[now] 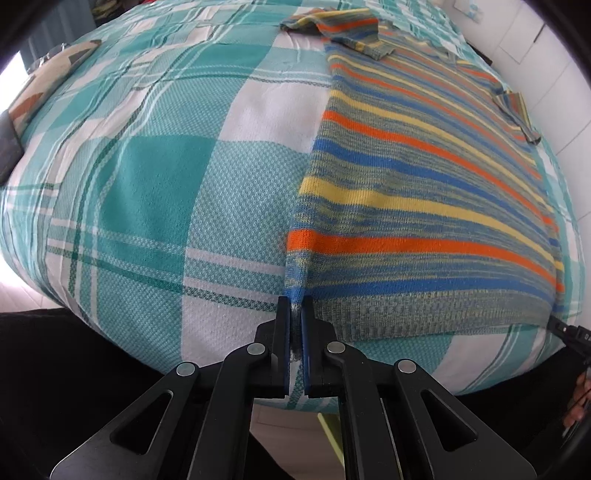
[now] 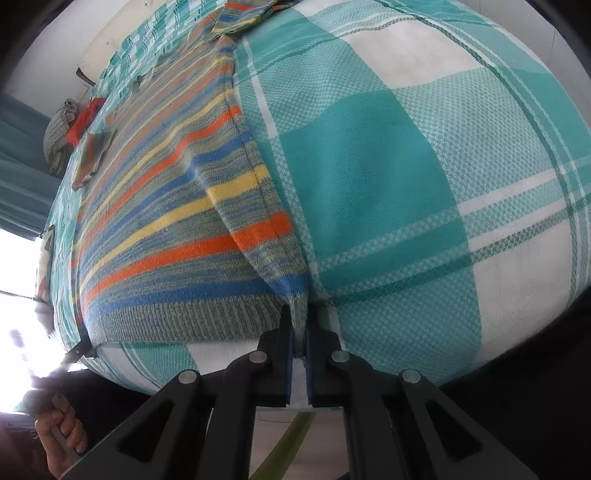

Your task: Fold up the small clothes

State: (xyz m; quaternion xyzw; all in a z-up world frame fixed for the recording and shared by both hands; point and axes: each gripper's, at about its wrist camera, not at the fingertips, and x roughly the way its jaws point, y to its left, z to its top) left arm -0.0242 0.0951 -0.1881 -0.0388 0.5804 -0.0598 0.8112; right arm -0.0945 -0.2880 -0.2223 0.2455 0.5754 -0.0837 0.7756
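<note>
A striped knit sweater (image 1: 424,184) in orange, blue, yellow and grey lies flat on a teal and white checked bedspread (image 1: 166,184). My left gripper (image 1: 294,306) is shut on the sweater's near left hem corner. The sweater also shows in the right wrist view (image 2: 166,229), where my right gripper (image 2: 299,314) is shut on its near right hem corner. The hem stretches taut between the two grippers along the bed's near edge. Both sleeves lie at the far end, one folded over (image 1: 332,27).
A patterned cushion (image 1: 48,77) lies at the far left of the bed. A bundle of clothes (image 2: 70,125) sits at the far left in the right wrist view. A white wall (image 1: 535,44) borders the bed. The tip of the other gripper (image 1: 565,328) shows at the right edge.
</note>
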